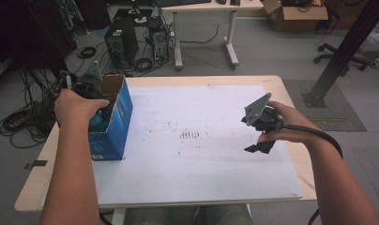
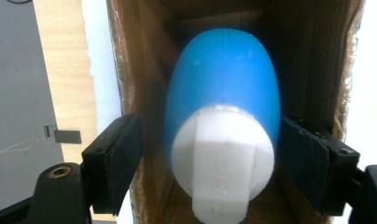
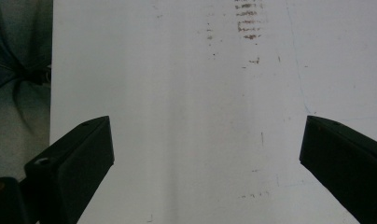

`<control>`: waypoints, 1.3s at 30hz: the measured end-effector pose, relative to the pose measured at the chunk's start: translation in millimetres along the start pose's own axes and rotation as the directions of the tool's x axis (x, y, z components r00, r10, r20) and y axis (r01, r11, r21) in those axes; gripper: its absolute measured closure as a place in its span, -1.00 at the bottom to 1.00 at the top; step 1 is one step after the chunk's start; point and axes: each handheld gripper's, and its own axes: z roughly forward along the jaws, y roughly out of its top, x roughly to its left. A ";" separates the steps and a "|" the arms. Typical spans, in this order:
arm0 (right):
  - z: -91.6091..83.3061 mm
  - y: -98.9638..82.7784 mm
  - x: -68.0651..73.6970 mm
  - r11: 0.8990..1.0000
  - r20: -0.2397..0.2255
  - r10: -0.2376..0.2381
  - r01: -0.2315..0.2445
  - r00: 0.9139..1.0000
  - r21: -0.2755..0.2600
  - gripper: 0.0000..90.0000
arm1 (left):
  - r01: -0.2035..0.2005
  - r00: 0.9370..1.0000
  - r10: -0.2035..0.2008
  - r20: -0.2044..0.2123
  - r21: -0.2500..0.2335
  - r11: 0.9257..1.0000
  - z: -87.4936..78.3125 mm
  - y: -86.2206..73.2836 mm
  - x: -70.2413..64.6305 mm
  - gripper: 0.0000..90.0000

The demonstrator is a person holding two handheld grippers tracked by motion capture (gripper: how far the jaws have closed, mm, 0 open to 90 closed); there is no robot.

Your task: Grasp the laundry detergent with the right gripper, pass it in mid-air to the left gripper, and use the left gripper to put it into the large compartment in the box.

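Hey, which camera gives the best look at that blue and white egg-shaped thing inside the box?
The left gripper view: the blue and white object sits close up between the jaws, inside the cardboard box. In the high view only a blue sliver peeks past the left hand.

I see a matt, smooth blue plastic bulb with a white plastic cap inside raw brown cardboard. At my nine o'clock the box looks glossy blue. The white board is matt, scuffed.

High view down on table, gripper views close, sharing its white sheet
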 end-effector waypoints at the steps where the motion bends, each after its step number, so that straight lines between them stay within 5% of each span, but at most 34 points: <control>1: 0.1 0.2 -0.1 1.000 0.000 0.000 0.000 1.000 -0.001 -0.93 | 0.000 1.000 0.000 -0.001 -0.002 1.000 -0.9 0.1 -0.4 -0.49; 16: -2.1 2.1 0.8 1.000 0.000 -0.004 0.004 1.000 0.002 -0.93 | 0.003 1.000 -0.003 0.014 -0.028 1.000 -16.3 -1.6 3.3 -0.64; 25: -3.7 4.3 1.1 1.000 0.002 -0.008 0.008 1.000 0.002 -0.93 | -0.026 0.999 0.027 0.020 -0.065 0.998 -33.1 -3.0 3.0 -0.74; 29: -4.6 4.3 1.6 1.000 0.002 -0.004 0.004 1.000 0.005 -0.93 | -0.072 0.995 0.078 0.059 -0.096 0.993 -42.2 -4.7 0.4 -0.91; 36: -6.5 3.0 2.3 1.000 0.006 -0.005 0.005 1.000 0.003 -0.93 | -0.166 0.983 0.173 0.054 -0.110 0.980 -57.2 -6.0 -10.3 -0.90; 39: -7.1 2.5 2.9 1.000 0.007 -0.005 0.005 1.000 0.003 -0.93 | -0.212 0.974 0.219 0.063 -0.105 0.972 -61.8 -6.1 -15.2 -0.90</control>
